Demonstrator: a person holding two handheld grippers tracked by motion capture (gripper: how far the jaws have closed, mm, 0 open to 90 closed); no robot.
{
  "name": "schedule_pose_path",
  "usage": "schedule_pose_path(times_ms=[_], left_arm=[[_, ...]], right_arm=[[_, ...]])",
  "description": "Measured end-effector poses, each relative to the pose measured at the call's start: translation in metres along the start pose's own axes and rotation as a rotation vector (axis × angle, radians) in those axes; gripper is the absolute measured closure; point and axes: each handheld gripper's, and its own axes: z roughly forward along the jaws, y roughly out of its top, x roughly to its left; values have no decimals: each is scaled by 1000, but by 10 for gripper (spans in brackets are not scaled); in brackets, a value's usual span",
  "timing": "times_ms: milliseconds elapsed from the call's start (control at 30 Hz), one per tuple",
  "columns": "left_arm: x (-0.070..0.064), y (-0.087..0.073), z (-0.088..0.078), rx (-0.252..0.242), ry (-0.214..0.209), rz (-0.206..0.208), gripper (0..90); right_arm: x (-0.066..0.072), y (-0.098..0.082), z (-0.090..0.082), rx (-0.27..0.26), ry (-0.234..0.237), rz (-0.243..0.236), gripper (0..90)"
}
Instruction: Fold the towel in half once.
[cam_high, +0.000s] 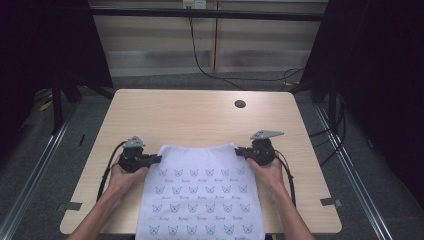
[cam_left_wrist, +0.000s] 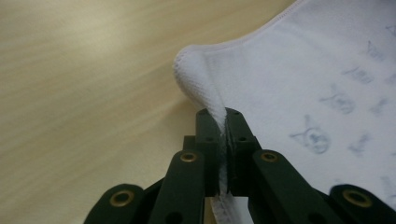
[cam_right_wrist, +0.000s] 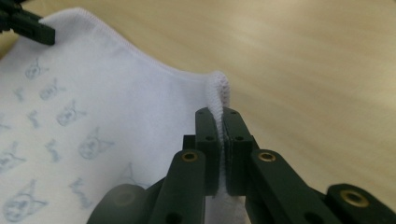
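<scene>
A white cloth (cam_high: 200, 195) printed with small blue animal heads lies flat on the wooden table (cam_high: 200, 115), its near end hanging over the front edge. My left gripper (cam_high: 156, 159) is shut on the cloth's far left corner. In the left gripper view the cloth (cam_left_wrist: 299, 84) bunches up between the closed jaws of the left gripper (cam_left_wrist: 224, 114). My right gripper (cam_high: 240, 151) is shut on the far right corner. The hemmed edge of the cloth (cam_right_wrist: 116, 98) stands pinched in the right gripper (cam_right_wrist: 223, 114), and the left gripper's jaws (cam_right_wrist: 28, 25) hold the opposite corner.
A round cable hole (cam_high: 240, 104) sits in the table top near the far right. Bare wood stretches beyond the cloth to the far edge. Dark curtains flank both sides, and a black cable (cam_high: 210, 70) runs down the back wall.
</scene>
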Motion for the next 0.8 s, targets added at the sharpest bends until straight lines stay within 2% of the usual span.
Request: schedule_pose_path(times_ms=[33, 67, 133, 200, 333, 433, 500, 567, 633, 667, 733, 800], left_arm=[[2, 9, -6, -22, -14, -6, 862], [0, 19, -11, -45, 1, 9, 861], [-2, 40, -22, -82, 5, 34, 862], [-3, 62, -31, -130, 15, 46, 862], [-2, 103, -46, -215, 24, 46, 862], [-1, 127, -54, -244, 42, 61, 862], [-1, 138, -60, -284, 31, 51, 861], [-5, 141, -65, -299, 21, 69, 861], [-11, 136, -68, -296, 0, 92, 861], [-13, 131, -68, -293, -22, 104, 861], [-20, 118, -69, -264, -30, 126, 861], [-23, 102, -71, -263, -55, 115, 861]], right_arm=[[-3, 9, -4, -9, -3, -7, 874], [-7, 20, -9, -19, -15, -13, 875], [-12, 42, -21, -73, -14, -5, 875], [-15, 64, -31, -111, -34, -9, 875], [-21, 104, -46, -177, -67, -20, 875], [-23, 130, -55, -215, -90, -29, 876], [-22, 145, -62, -239, -106, -41, 876], [-20, 154, -71, -281, -105, -41, 876], [-15, 155, -78, -295, -117, -54, 877], [-11, 151, -80, -295, -100, -54, 878], [-2, 138, -82, -268, -71, -79, 878], [8, 119, -84, -238, -54, -97, 878]])
